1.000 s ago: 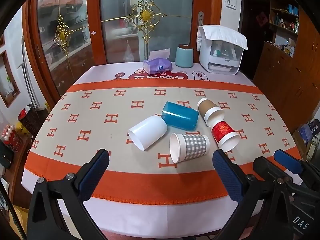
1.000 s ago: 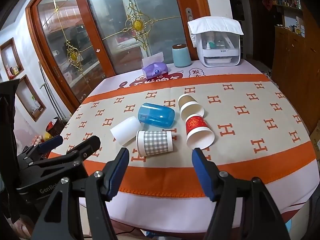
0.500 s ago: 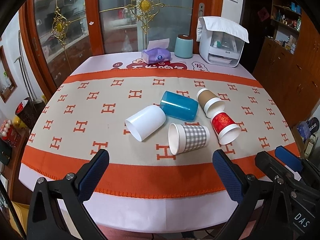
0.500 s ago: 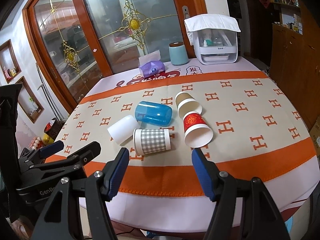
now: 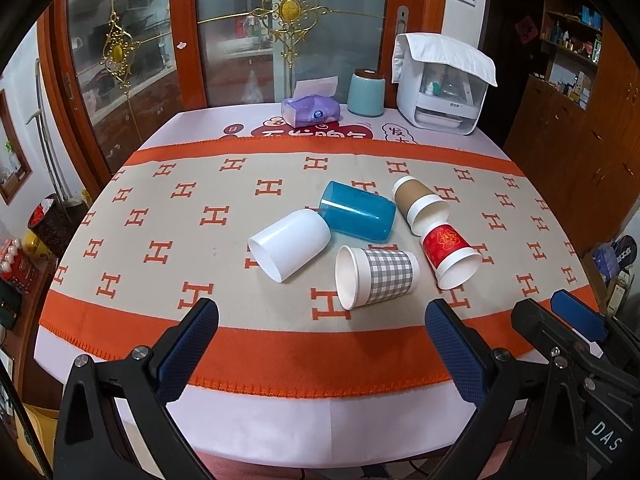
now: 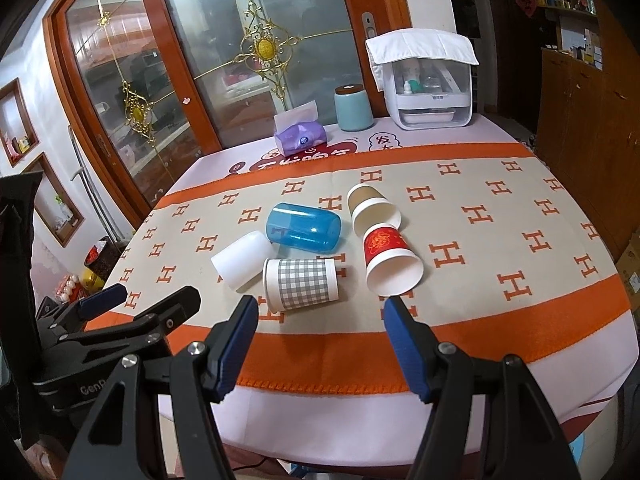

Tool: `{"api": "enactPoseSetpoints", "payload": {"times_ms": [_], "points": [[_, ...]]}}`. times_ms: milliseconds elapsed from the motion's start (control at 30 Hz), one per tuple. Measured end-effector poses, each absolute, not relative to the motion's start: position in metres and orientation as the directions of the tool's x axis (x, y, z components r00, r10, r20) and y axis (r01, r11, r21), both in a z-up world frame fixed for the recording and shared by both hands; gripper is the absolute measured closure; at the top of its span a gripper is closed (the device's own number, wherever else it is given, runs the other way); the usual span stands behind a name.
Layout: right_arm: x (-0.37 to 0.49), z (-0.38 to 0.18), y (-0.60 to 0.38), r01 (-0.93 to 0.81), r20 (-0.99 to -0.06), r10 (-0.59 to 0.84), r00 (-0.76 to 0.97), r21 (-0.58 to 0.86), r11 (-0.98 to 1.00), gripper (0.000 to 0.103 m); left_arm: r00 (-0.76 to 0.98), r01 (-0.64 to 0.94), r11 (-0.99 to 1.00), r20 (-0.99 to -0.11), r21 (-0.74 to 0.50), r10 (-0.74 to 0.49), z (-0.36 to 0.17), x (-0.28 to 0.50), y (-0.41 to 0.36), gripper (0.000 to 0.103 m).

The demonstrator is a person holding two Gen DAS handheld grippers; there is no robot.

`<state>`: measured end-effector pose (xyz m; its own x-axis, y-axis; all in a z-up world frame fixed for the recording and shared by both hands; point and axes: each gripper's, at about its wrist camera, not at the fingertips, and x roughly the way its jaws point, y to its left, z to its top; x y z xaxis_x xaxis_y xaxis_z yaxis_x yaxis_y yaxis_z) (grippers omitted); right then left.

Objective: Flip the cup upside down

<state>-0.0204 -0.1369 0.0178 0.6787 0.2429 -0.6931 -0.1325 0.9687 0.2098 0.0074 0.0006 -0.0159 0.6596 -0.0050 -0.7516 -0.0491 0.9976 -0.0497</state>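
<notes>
I hold my left gripper (image 5: 320, 332) and my right gripper (image 6: 316, 326) side by side over the near edge of the table, both spread wide and empty. I judge they sit back here because nothing is chosen yet and from here I can see all five cups at once.

My landmark is the translucent blue plastic tumbler (image 5: 357, 216), lying on its side in the middle of the orange-bordered cloth with H marks (image 5: 180, 216). Touching its left end lies the plain white plastic cup (image 5: 290, 250), long axis slanting, mouth toward me and to the left. Just in front of the tumbler lies the grey-and-white checked paper cup (image 5: 378, 276), axis running across the table, mouth to the left, base to the right. Right of the tumbler lies the brown-sleeved paper cup (image 5: 420, 204), and in front of that the red paper cup with a gold flower print (image 5: 450, 254); both point their mouths toward me and to the right.

None stands on its rim yet. The checked cup lies nearest both grippers, so I judge it the likeliest first pick; gripping across its wall should let me turn the mouth down.
</notes>
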Motion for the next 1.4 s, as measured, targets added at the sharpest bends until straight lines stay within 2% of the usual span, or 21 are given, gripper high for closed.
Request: {"api": "enactPoseSetpoints", "payload": {"times_ms": [233, 533, 967, 1400], "points": [[-0.015, 0.018, -0.135, -0.121, -0.693, 0.222, 0.685, 0.193, 0.974, 0.038, 0.688, -0.031, 0.999, -0.725, -0.045, -0.012, -0.013, 0.010, -0.001, 0.001], [-0.003, 0.017, -0.137, -0.111, -0.695, 0.212, 0.687, 0.188, 0.976, 0.038, 0.679, 0.024, 1.000, -0.734, 0.002, -0.014, -0.015, 0.026, -0.008, 0.001], [0.018, 0.016, -0.148, -0.084, -0.717, 0.215, 0.663, 0.214, 0.973, 0.038, 0.678, 0.077, 0.997, -0.733, -0.007, -0.058, -0.007, 0.046, -0.003, 0.001], [0.058, 0.008, -0.167, -0.043, -0.749, 0.217, 0.626, 0.245, 0.969, 0.038, 0.658, 0.318, 0.935, -0.747, 0.158, -0.098, 0.002, 0.097, -0.017, 0.001]]}}
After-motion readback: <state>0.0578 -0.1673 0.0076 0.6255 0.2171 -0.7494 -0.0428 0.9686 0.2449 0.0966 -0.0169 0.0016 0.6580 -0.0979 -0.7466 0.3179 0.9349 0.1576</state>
